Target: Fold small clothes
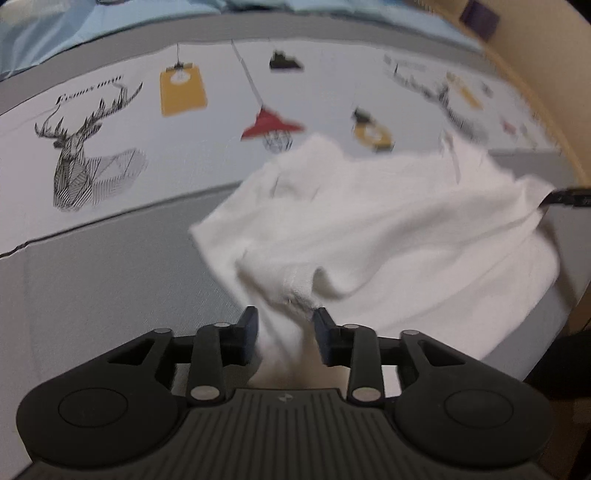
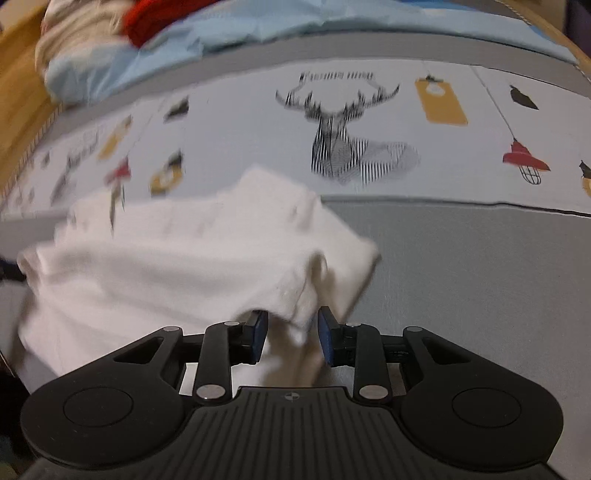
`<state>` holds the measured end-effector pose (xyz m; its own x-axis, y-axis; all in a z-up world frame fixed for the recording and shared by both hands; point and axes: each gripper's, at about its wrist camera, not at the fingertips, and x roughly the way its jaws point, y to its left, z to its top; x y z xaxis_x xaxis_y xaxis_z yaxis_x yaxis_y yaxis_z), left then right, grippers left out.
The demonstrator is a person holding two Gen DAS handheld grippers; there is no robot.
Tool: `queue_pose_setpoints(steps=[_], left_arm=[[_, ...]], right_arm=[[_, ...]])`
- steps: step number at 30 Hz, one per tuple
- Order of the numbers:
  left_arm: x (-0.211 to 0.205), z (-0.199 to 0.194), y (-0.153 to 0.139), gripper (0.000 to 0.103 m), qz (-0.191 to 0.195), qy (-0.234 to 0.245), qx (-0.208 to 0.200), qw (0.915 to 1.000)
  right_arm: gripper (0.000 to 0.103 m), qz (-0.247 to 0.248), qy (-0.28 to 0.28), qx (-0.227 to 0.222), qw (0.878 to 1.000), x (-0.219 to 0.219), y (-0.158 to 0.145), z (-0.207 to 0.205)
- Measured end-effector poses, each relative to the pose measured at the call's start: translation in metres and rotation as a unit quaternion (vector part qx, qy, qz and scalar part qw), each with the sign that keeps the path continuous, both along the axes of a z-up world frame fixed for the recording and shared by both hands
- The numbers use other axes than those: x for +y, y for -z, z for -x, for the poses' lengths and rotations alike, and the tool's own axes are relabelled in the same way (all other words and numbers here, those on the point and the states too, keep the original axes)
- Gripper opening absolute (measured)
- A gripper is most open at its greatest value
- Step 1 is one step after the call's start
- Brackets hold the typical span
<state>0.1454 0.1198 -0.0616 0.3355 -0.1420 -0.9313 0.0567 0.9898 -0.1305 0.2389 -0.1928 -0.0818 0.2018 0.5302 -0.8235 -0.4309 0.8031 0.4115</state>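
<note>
Both views are smeared with motion blur, so fine detail is poor. A white garment [image 1: 388, 229] lies rumpled on a bed cover [image 1: 110, 277] of grey cloth with a pale printed band; which kind of garment it is cannot be told. A stitched hem of it bunches up between the fingers of the left gripper [image 1: 285, 332], whose jaws stand apart; the cloth brushes the right finger, but the pads do not press on it. In the right wrist view another edge of the white garment [image 2: 166, 266] hangs between the jaws of the right gripper [image 2: 290, 338], which are also apart with blue pads showing and a gap to the cloth. Beyond the garment the band shows a line-drawn stag's head [image 2: 340, 147] with a line of script above it, too blurred to read, plus yellow tags and a red lamp [image 1: 271, 123]. Farther back lies light blue bedding [image 2: 221, 33], cut off by the frame.
</note>
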Motion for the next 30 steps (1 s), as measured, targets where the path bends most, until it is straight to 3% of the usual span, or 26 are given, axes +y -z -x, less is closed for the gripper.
queue_pose_setpoints(steps=[1,3,4,5,7,10,12,15,16,18,19,20,22,26,30], left_arm=[[-0.001,-0.003,-0.003,0.054,0.007,-0.002,-0.010,0.9999],[-0.006,-0.009,-0.006,0.052,0.008,0.005,-0.020,0.9998],[-0.008,-0.013,-0.005,0.039,0.004,0.006,-0.021,0.9998],[-0.008,-0.018,-0.003,0.018,0.005,0.005,-0.018,0.9998],[-0.005,-0.028,0.000,0.000,0.014,-0.007,-0.014,0.9998],[0.004,-0.040,-0.006,0.000,0.017,-0.023,-0.030,0.9991],[0.024,-0.048,-0.017,0.000,0.044,-0.079,-0.059,0.9942],[0.062,-0.056,-0.025,0.000,0.088,-0.209,-0.087,0.9701],[0.067,-0.058,-0.024,0.002,0.102,-0.218,-0.079,0.9674],[0.064,-0.060,-0.022,0.015,0.127,-0.169,-0.057,0.9757],[0.058,-0.059,-0.024,0.031,0.122,-0.139,-0.052,0.9814],[0.048,-0.056,-0.027,0.044,0.102,-0.099,-0.052,0.9885],[0.031,-0.046,-0.031,0.054,0.054,-0.026,-0.054,0.9967],[0.013,-0.027,-0.018,0.056,-0.017,0.057,-0.024,0.9979],[-0.006,-0.011,-0.002,0.056,-0.056,0.143,-0.008,0.9880]], right_arm=[[0.029,-0.013,0.010,0.003,1.000,-0.001,-0.003,-0.004],[0.004,-0.031,0.019,-0.002,0.999,-0.001,-0.007,-0.010],[0.002,-0.036,0.021,-0.005,0.999,0.000,-0.008,-0.012],[0.002,-0.042,0.024,-0.007,0.999,0.001,-0.009,-0.015],[0.002,-0.054,0.031,-0.004,0.998,0.002,-0.009,-0.021],[0.002,-0.069,0.061,-0.002,0.996,-0.001,-0.010,-0.030],[0.001,-0.088,0.096,0.002,0.991,-0.006,-0.012,-0.038],[0.001,-0.116,0.176,0.014,0.977,-0.019,-0.010,-0.050],[0.003,-0.120,0.201,0.022,0.972,-0.022,-0.007,-0.053],[0.011,-0.114,0.236,0.043,0.964,-0.025,0.000,-0.059],[0.015,-0.111,0.239,0.050,0.963,-0.025,0.002,-0.060],[0.020,-0.107,0.239,0.054,0.964,-0.025,0.004,-0.060],[0.024,-0.094,0.234,0.044,0.967,-0.026,0.002,-0.060],[0.026,-0.084,0.224,0.033,0.970,-0.037,0.001,-0.059],[0.026,-0.073,0.205,0.038,0.975,-0.044,0.006,-0.054]])
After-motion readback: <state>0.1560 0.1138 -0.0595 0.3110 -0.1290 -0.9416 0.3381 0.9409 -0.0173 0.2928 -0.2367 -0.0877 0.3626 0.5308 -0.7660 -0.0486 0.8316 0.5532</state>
